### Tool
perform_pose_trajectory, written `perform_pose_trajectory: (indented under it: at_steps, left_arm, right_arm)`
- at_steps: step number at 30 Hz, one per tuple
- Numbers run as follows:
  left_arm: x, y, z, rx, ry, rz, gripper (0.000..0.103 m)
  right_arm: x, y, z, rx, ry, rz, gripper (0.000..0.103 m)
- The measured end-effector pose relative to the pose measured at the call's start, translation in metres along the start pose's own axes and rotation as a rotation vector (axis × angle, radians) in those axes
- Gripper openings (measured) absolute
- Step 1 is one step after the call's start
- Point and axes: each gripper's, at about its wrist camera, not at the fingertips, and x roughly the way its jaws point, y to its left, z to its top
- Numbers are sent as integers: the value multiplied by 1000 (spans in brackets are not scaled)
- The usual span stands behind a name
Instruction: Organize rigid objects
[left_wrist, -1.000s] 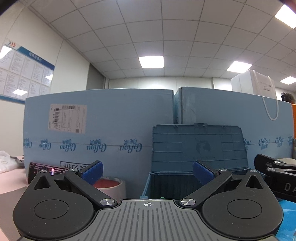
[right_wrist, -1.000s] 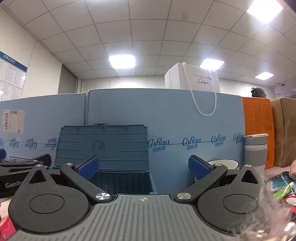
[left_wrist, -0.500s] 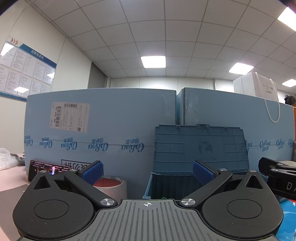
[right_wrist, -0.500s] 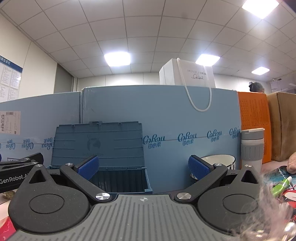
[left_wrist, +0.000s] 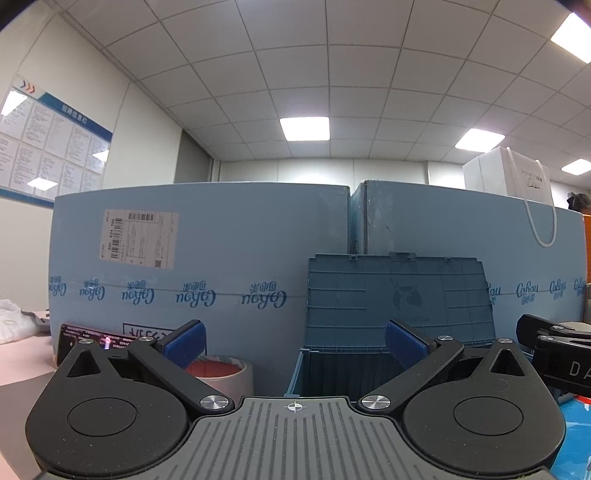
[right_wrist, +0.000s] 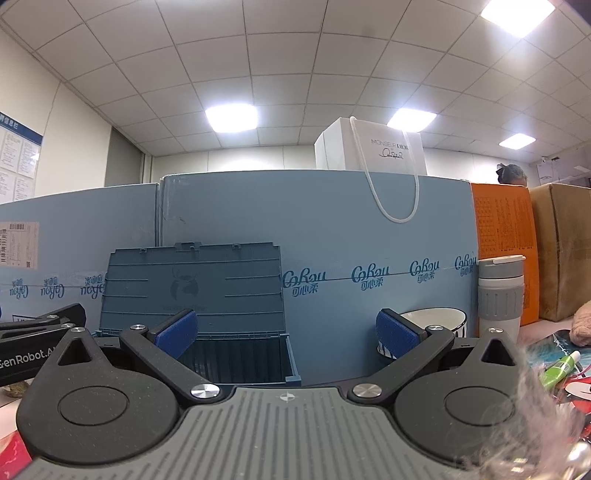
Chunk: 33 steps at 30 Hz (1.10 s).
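A blue-grey plastic storage box (left_wrist: 399, 291) stands ahead with its lid raised against blue cartons; the right wrist view shows the box (right_wrist: 192, 284) at centre left. My left gripper (left_wrist: 293, 341) is open and empty, short of the box's front rim. My right gripper (right_wrist: 286, 332) is open and empty too, to the right of the box. A roll of tape (left_wrist: 221, 373) sits left of the box. A white bowl (right_wrist: 436, 323), a grey and white tumbler (right_wrist: 500, 295) and a green tube (right_wrist: 557, 367) lie at the right.
Tall blue cartons (right_wrist: 332, 236) wall off the back, with a white paper bag (right_wrist: 373, 151) on top. An orange box (right_wrist: 504, 254) and a brown carton (right_wrist: 565, 251) stand far right. A dark flat box (left_wrist: 92, 338) lies left. Pale fluffy stuff (right_wrist: 535, 424) covers the lower right corner.
Both views have shifted slightly, so the box and cartons sit a little higher and further left in the right wrist view. Both grippers have stayed open.
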Motion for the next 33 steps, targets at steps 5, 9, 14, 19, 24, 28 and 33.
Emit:
perform_pose_trajectory:
  at_steps: [5,9,14,19,24,28,33]
  left_arm:
    - [-2,-1,0,3,-9,-1,103]
    - [-2,-1,0,5,-12,-2,103]
    - [-1,-2,1,5,-9,0,103]
    - [-2,-1,1,5,-8,2,103]
    - [-2,-1,1,5,-9,2,103]
    - [-1,-2,1,6,-9,0,103]
    - [-1,-2,1,7,-7,1,103]
  right_arm:
    - [0,0,0,2,2,-1,103]
    - [-1,0,0,-3,2,2,103]
    - [-1,0,0,-4,2,2,103]
    - [-1,0,0,-3,2,2,103]
    - [-1,0,0,-3,2,2,103]
    - [-1,0,0,-3,2,2,103]
    - [0,0,0,-3,3,0,103]
